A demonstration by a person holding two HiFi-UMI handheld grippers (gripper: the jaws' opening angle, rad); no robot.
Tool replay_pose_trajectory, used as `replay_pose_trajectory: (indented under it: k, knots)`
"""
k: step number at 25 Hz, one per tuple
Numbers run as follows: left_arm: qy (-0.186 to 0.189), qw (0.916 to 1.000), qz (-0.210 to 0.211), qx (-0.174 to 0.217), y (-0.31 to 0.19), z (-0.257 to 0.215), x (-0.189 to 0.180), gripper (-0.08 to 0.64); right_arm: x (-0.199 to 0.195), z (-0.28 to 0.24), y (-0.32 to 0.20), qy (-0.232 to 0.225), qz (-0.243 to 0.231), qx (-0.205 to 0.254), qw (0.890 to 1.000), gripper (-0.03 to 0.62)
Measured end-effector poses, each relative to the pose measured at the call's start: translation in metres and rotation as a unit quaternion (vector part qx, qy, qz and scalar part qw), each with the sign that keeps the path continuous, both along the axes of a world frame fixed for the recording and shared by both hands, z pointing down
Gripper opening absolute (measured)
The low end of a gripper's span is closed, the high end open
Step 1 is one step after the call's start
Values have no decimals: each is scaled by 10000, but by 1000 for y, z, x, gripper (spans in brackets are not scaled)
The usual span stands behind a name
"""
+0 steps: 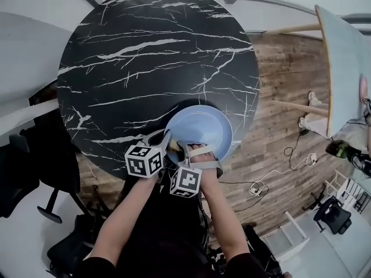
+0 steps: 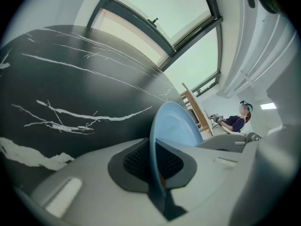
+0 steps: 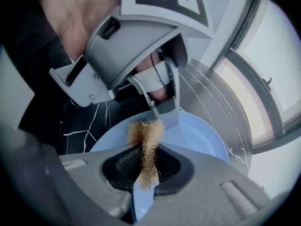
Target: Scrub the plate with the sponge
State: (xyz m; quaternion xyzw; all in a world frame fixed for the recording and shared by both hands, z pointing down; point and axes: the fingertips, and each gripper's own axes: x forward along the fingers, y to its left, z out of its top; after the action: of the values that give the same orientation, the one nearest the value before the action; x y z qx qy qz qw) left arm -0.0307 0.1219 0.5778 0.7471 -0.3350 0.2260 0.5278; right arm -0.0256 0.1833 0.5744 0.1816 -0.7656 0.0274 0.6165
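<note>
Down at the table's (image 1: 145, 51) 5 o'clock edge, looks mid-scrub: clamping the plate's (image 1: 200, 126) 8 o'clock rim with the left gripper (image 2: 153, 163), pinching the sponge (image 3: 146, 134) at its 6 o'clock with the right gripper (image 3: 146, 167), probably needs strokes toward 12 next.

Lt-blue plate (image 1: 200, 126), tan sponge (image 3: 146, 140), blk white-veined table (image 1: 145, 51).

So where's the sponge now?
In the right gripper view, the sponge is pinched in the right claw at the near rim of the blue plate, beside the left claw.
</note>
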Motion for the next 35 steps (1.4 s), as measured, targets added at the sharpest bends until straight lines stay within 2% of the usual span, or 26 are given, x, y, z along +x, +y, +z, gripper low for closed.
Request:
replay_pose_trajectory:
  k: [13,23,27,31,35]
  knots:
    - [-169,9998,87,56,0,-1,0,18,18,-1,-23,-489,-119,-628,9968,48]
    - [-175,9998,-51,25,4,-1,0,18,47,3,-65,-431,409,-307,9978,48]
    - [-146,9999,-67,30,4,-1,0,18,62,3,-82,-186,708,-115,9973,48]
    - [-161,9997,-165,33,3,-1,-4,18,84,3,-104,152,997,332,9944,46]
    - [-109,9997,-235,22,2,-1,-1,17,104,0,-111,176,1267,484,9906,46]
